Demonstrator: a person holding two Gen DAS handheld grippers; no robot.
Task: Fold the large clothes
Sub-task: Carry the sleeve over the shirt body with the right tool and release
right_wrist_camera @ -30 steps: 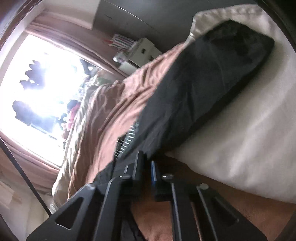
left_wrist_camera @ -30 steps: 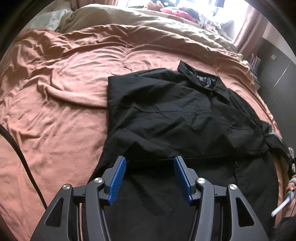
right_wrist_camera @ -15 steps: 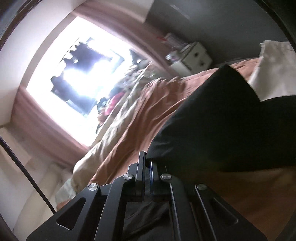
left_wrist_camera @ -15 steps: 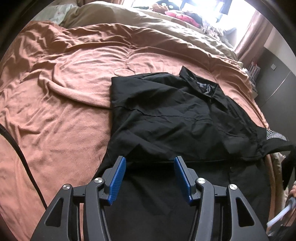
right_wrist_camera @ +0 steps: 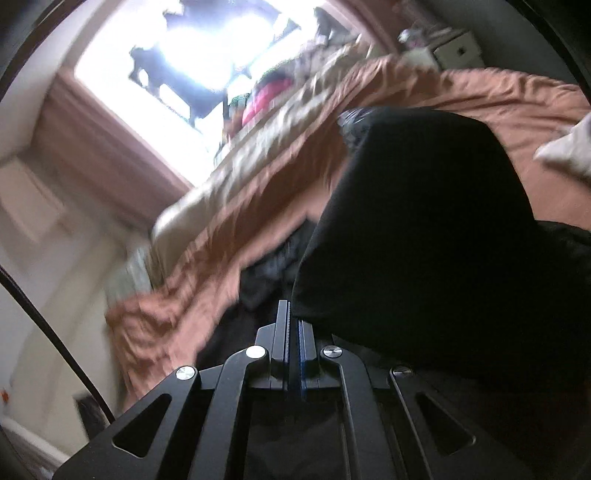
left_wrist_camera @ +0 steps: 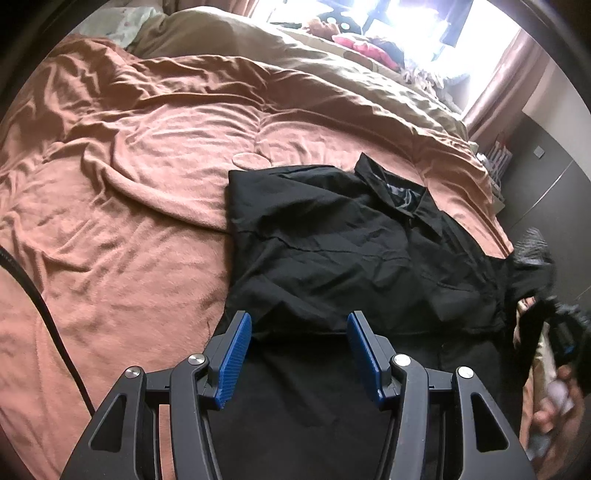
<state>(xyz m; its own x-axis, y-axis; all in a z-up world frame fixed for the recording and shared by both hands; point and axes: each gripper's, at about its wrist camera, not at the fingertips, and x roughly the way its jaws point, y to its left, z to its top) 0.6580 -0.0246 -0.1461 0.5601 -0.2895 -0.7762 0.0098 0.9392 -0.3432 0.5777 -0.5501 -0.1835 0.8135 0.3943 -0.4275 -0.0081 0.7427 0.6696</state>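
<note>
A black shirt (left_wrist_camera: 351,251) lies on a bed covered by a rumpled rust-orange blanket (left_wrist_camera: 122,221), toward the blanket's right side. Its long axis runs from the collar (left_wrist_camera: 391,184), which points to the far upper right toward a bright window (left_wrist_camera: 443,22), down to the hem near the camera. The left side of the shirt is folded in, giving a straight edge along the left. The left gripper (left_wrist_camera: 299,354) hovers over the lower part of the shirt with its blue-padded jaws standing half apart and nothing between them. At the right edge of this view the right gripper (left_wrist_camera: 565,332) shows as a blur, with a hand (left_wrist_camera: 557,402) below it, lifting the shirt's right sleeve (left_wrist_camera: 532,273) off the bed. In the right wrist view, that gripper (right_wrist_camera: 293,325) has its jaws pressed together on a flap of black cloth (right_wrist_camera: 424,236), which hangs in front of the camera above the blanket (right_wrist_camera: 498,96). A beige duvet (left_wrist_camera: 332,59) lies beyond the blanket. No containers can be made out.
</note>
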